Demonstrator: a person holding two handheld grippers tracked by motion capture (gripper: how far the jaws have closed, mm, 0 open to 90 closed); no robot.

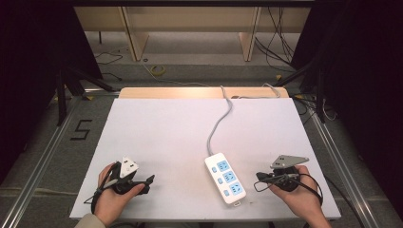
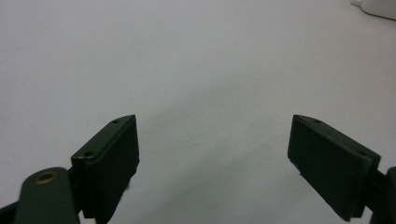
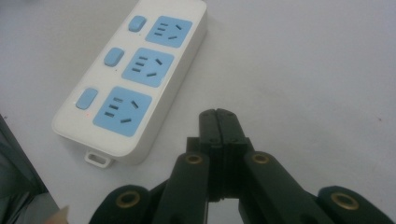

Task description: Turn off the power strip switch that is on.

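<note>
A white power strip (image 1: 225, 178) with three blue sockets and three blue switches lies near the table's front edge, its grey cable (image 1: 217, 126) running to the back. In the right gripper view the power strip (image 3: 135, 74) lies just left of and beyond my right gripper (image 3: 218, 114), whose jaws are pressed together with nothing between them. From above, the right gripper (image 1: 260, 177) sits right of the strip, held in a hand. My left gripper (image 1: 150, 180) rests at the front left; in its own view the left gripper (image 2: 212, 149) stands wide open over bare tabletop.
The white tabletop (image 1: 166, 133) has a wooden strip along its back edge (image 1: 190, 92). Metal rails (image 1: 47, 147) run along both sides. A corner of the power strip (image 2: 378, 7) shows at the top right of the left gripper view. Cables lie on the floor behind.
</note>
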